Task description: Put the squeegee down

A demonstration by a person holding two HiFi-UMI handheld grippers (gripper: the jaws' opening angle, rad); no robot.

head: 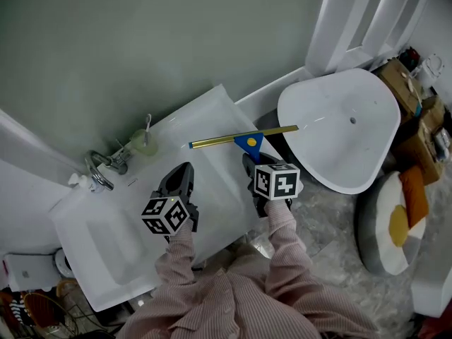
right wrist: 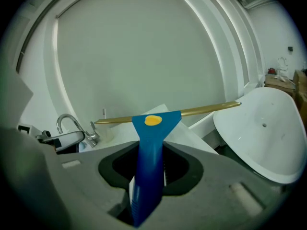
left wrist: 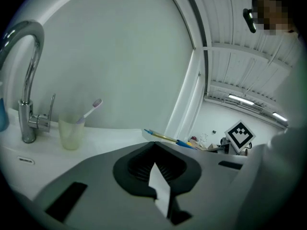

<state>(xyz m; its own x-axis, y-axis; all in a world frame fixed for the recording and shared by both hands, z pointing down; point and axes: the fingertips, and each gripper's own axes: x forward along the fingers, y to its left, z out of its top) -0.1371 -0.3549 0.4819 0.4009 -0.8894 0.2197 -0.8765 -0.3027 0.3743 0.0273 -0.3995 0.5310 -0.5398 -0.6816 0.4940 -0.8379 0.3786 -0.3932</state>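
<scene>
**A:** Right gripper is clamped on the squeegee's blue handle. The brass blade hangs over the vanity counter's end, its tip poking toward the bathtub.

**B:** And the left gripper?

**A:** Jaws together, empty, over the counter. I'd lower the blade flat onto bare counter, clear of the toothbrush cup, and release only once it rests.

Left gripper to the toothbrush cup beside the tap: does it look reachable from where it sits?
Probably yes. The left gripper holds nothing and faces the cup across bare white counter. The tap stands to the cup's left, and the squeegee, clamped in the right gripper, is off to the right.
</scene>
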